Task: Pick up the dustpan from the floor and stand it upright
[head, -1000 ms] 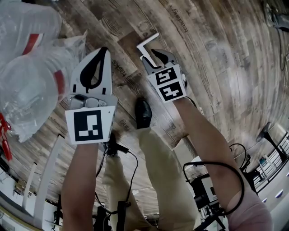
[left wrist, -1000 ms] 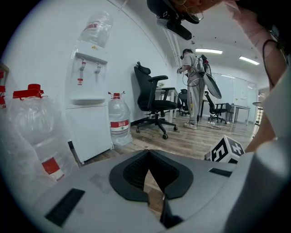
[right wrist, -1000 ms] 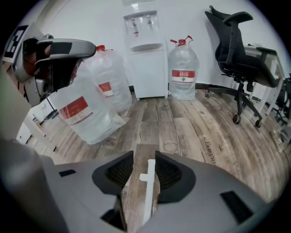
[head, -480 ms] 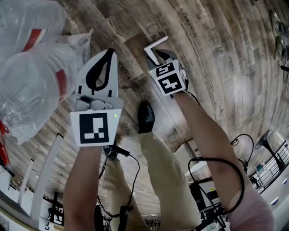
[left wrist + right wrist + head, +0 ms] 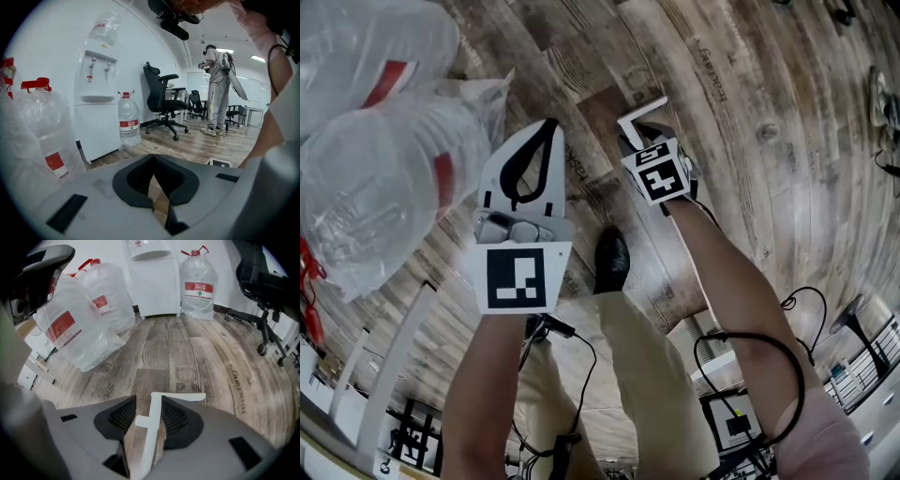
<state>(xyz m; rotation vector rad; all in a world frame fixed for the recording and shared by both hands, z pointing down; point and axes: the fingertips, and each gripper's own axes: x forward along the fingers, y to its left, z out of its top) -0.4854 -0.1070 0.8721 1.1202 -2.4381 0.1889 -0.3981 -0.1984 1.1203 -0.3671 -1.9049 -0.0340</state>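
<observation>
Bagged water bottles point(image 5: 375, 178) sit at the left on the wood floor point(image 5: 769, 122). The left gripper point(image 5: 548, 127) is closed and empty. Only its own view shows a water dispenser point(image 5: 96, 93) and an office chair point(image 5: 161, 98). The right gripper point(image 5: 643, 131) clamps the white dustpan handle point(image 5: 639, 108) above the floor.

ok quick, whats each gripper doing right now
Left gripper: shut, nothing between its jaws.
Right gripper: shut on a white L-shaped bar; whether this is part of the dustpan cannot be told.
</observation>
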